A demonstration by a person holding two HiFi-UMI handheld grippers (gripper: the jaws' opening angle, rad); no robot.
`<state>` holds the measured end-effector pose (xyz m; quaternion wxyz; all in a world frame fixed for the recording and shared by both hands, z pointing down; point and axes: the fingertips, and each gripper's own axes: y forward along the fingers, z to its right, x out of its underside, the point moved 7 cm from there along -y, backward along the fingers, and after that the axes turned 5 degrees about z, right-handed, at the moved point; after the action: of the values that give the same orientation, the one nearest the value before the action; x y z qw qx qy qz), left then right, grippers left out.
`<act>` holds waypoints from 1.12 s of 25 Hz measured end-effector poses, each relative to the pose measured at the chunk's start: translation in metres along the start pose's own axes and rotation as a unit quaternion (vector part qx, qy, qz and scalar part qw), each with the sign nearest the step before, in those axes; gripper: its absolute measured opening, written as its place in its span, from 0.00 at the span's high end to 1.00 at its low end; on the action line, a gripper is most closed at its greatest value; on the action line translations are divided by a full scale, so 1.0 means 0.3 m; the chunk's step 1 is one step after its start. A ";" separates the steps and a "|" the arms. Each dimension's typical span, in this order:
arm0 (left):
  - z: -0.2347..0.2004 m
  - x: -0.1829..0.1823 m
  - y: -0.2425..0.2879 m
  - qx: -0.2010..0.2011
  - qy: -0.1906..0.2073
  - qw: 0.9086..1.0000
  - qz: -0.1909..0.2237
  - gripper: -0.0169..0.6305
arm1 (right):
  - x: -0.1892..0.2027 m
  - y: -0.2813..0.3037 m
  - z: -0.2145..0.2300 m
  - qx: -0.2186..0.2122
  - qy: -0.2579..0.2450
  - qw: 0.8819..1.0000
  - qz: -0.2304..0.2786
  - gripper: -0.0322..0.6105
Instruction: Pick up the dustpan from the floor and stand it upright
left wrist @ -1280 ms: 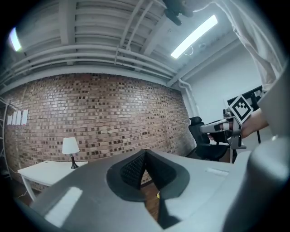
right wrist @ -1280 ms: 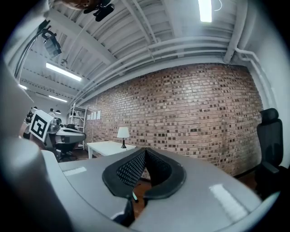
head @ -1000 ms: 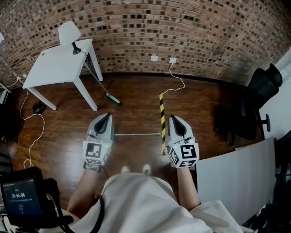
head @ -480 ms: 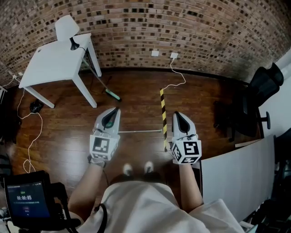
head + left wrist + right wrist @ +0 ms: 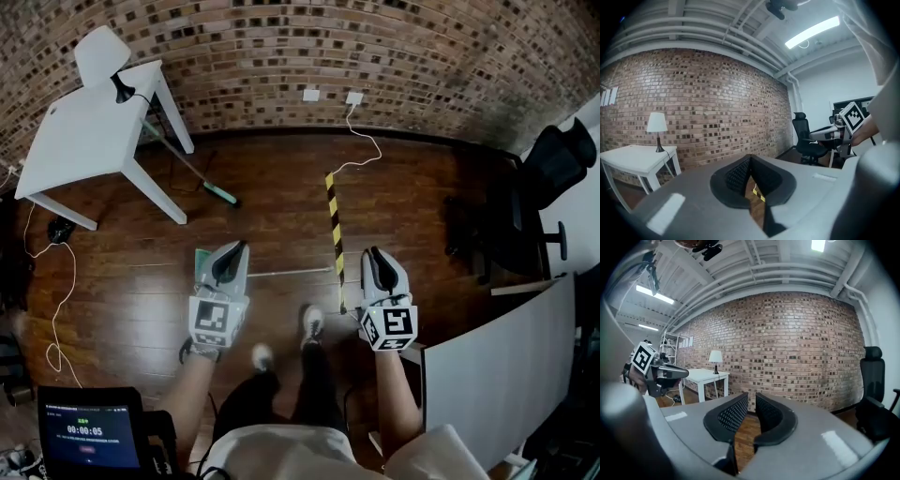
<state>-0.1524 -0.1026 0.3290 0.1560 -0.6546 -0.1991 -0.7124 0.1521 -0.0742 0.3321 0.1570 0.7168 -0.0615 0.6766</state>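
Observation:
The dustpan lies flat on the wooden floor. Its green pan (image 5: pixel 201 262) shows just left of my left gripper, and its thin grey handle (image 5: pixel 286 272) runs right toward the striped tape. My left gripper (image 5: pixel 240 247) hangs over the pan end with its pads meeting at the tips (image 5: pixel 749 159) and nothing between them. My right gripper (image 5: pixel 374 251) hovers past the handle's right end. Its jaws are opening, with a narrow empty gap between the pads (image 5: pixel 751 399). Neither gripper touches the dustpan.
A white table (image 5: pixel 80 136) with a lamp (image 5: pixel 103 54) stands at the back left, and a green-headed broom (image 5: pixel 221 194) leans against it. Yellow-black tape (image 5: pixel 333 230) crosses the floor. A black office chair (image 5: pixel 548 178) and a white panel (image 5: pixel 487 366) are on the right; my shoes (image 5: pixel 312 323) are below the handle.
Both grippers have sunk toward the floor, and the dustpan's green pan has come into sight beside the left one. The person's stance has shifted, so legs and shoes now show.

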 end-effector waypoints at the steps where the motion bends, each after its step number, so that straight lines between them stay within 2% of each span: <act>1: 0.010 0.044 0.023 0.001 -0.001 1.000 -0.008 0.97 | 0.054 0.019 0.027 0.000 0.002 1.000 -0.003 0.85; 7: 0.081 0.335 0.198 0.009 -0.014 0.999 -0.048 0.97 | 0.421 0.141 0.189 -0.024 -0.002 0.999 -0.042 0.79; 12: 0.123 0.589 0.348 0.013 -0.027 0.997 -0.073 0.97 | 0.714 0.249 0.261 -0.049 -0.020 0.995 -0.079 0.76; 20: 0.236 1.017 0.510 0.047 -0.045 0.991 -0.116 0.97 | 1.248 0.301 0.296 -0.026 0.012 0.988 -0.152 0.73; 25: 0.294 1.284 0.605 0.058 -0.055 0.988 -0.134 0.97 | 1.599 0.340 0.311 -0.022 -0.007 0.981 -0.191 0.73; 28: 0.324 1.449 0.636 0.063 -0.057 0.985 -0.148 0.97 | 1.778 0.333 0.314 -0.017 -0.001 0.977 -0.211 0.73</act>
<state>-0.0165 -0.2050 0.7826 0.0778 -0.6467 -0.3465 -0.6750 0.2525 -0.1312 0.8706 0.3081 0.7119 0.0793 0.6261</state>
